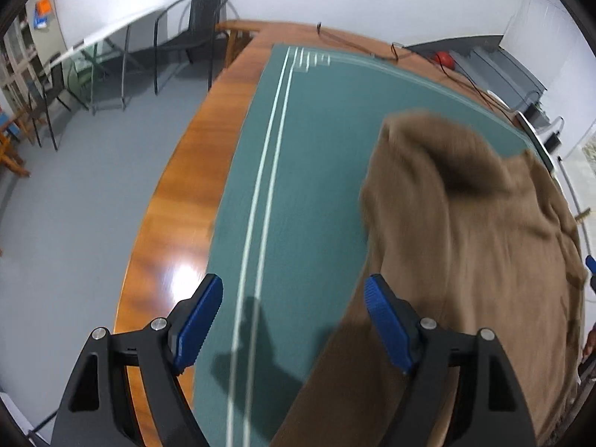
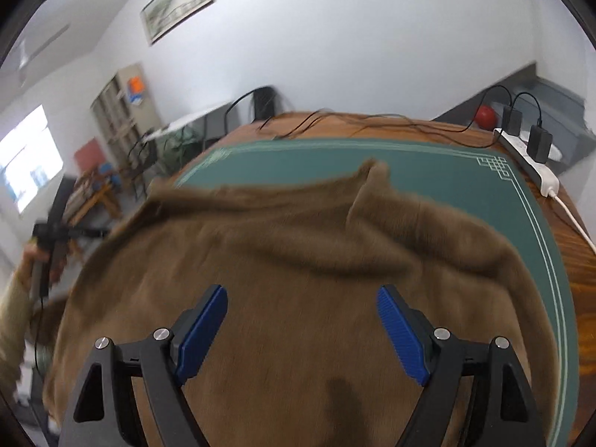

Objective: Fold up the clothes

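Note:
A brown knitted garment [image 1: 465, 246] lies spread and rumpled on a green mat [image 1: 316, 171], blurred by motion. My left gripper [image 1: 294, 320] hangs open above the mat at the garment's left edge, its right finger over the cloth, nothing held. In the right wrist view the brown garment [image 2: 298, 260] fills the lower frame, with a raised fold along its far side. My right gripper [image 2: 301, 331] is open above the middle of the cloth, holding nothing. At the far left a hand [image 2: 33, 260] grips the other tool's handle.
The green mat [image 2: 447, 164] covers a wooden table [image 1: 178, 208]. A white power strip [image 2: 529, 160] with black chargers and cables sits at the far right corner. Chairs [image 1: 193, 26] and a glass table stand on the grey floor to the left.

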A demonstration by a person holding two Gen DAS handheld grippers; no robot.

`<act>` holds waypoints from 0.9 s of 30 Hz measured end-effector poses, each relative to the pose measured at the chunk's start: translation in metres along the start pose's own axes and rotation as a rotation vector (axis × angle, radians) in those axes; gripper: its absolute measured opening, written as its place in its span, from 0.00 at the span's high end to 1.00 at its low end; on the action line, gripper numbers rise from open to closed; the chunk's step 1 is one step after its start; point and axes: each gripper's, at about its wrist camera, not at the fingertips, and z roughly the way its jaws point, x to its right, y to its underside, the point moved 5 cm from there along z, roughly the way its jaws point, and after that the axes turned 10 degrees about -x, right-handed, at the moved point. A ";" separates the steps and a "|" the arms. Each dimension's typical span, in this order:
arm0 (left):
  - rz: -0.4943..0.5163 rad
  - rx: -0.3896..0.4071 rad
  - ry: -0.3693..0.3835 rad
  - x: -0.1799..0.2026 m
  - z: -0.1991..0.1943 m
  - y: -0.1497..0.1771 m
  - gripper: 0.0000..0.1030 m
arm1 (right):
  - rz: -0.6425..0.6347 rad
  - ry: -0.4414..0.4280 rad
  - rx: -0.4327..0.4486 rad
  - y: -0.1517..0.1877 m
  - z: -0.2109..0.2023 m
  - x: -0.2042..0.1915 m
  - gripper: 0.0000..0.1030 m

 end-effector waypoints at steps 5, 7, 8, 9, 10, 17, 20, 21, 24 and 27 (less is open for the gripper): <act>0.030 -0.022 -0.022 -0.015 -0.007 0.062 0.20 | -0.015 0.058 -0.005 0.057 -0.041 -0.020 0.18; 0.065 -0.020 -0.069 -0.013 -0.010 0.084 0.20 | -0.003 0.072 -0.001 0.079 -0.056 -0.024 0.18; 0.085 -0.019 -0.094 -0.011 -0.013 0.094 0.20 | 0.012 0.075 0.004 0.089 -0.063 -0.024 0.18; 0.107 -0.014 -0.116 -0.008 -0.016 0.105 0.20 | 0.025 0.074 0.011 0.093 -0.068 -0.025 0.18; 0.128 -0.003 -0.132 -0.004 -0.022 0.116 0.20 | 0.034 0.076 0.018 0.101 -0.075 -0.027 0.18; 0.229 0.118 -0.110 0.023 -0.077 0.186 0.20 | -0.043 0.180 0.076 0.142 -0.118 -0.072 0.18; 0.281 0.145 -0.098 0.034 -0.092 0.210 0.20 | -0.111 0.224 0.089 0.150 -0.122 -0.098 0.18; 0.302 0.153 -0.096 0.040 -0.095 0.222 0.20 | -0.136 0.235 0.091 0.154 -0.123 -0.104 0.18; 0.336 0.177 -0.092 0.052 -0.094 0.257 0.20 | -0.216 0.269 0.094 0.160 -0.123 -0.127 0.18; 0.351 0.198 -0.093 0.062 -0.093 0.288 0.20 | -0.293 0.285 0.075 0.154 -0.108 -0.138 0.18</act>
